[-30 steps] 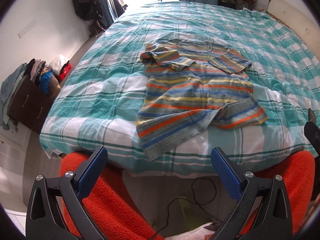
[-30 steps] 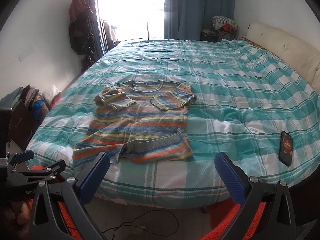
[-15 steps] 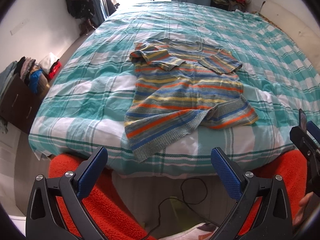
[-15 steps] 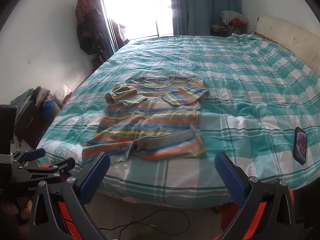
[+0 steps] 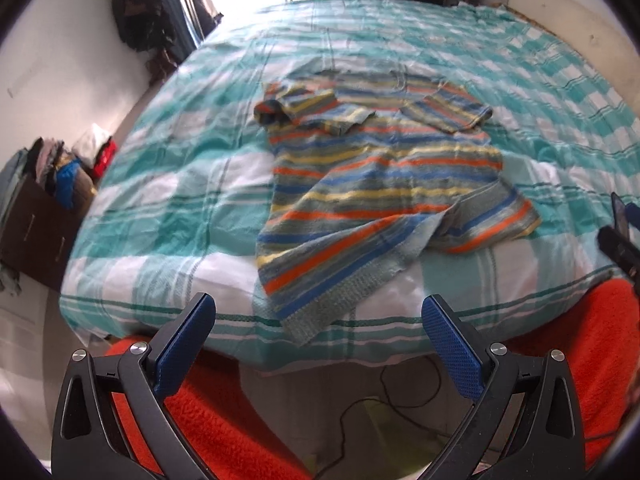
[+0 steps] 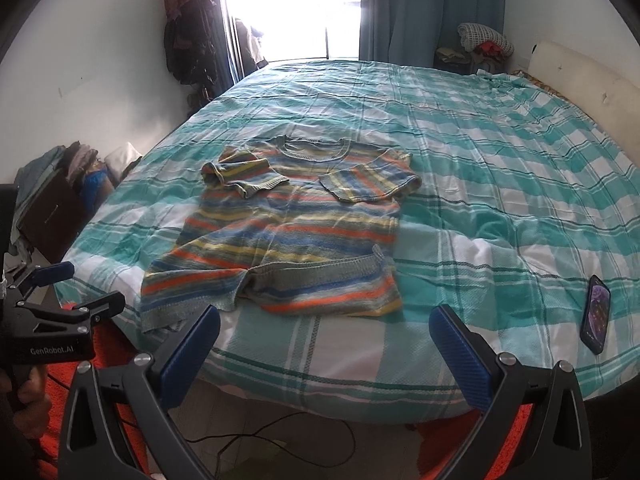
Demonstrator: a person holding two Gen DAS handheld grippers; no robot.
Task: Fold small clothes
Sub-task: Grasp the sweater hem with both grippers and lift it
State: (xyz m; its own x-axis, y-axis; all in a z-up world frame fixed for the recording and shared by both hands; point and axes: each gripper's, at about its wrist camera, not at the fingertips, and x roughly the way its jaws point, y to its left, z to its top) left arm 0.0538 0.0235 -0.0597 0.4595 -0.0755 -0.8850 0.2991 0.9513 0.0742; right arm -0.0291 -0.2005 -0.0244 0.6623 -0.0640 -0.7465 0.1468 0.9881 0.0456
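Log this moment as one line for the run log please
phase: approach | left gripper: open, empty | right gripper: open, empty | striped knitted short-sleeved top: on teal checked bedsheet, sleeves folded in, hem rumpled | black phone: right

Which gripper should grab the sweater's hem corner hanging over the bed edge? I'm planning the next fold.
Left, probably. The left gripper is open right below that drooping corner of the sweater. In the right wrist view the right gripper faces the bed further right.

Daylight enters from the window [image 6: 296,8] at the far wall, blown out to white in both views. Left wrist view shows motion blur across the bed [image 5: 168,184]. Fisheye bending and dark vignetting at corners
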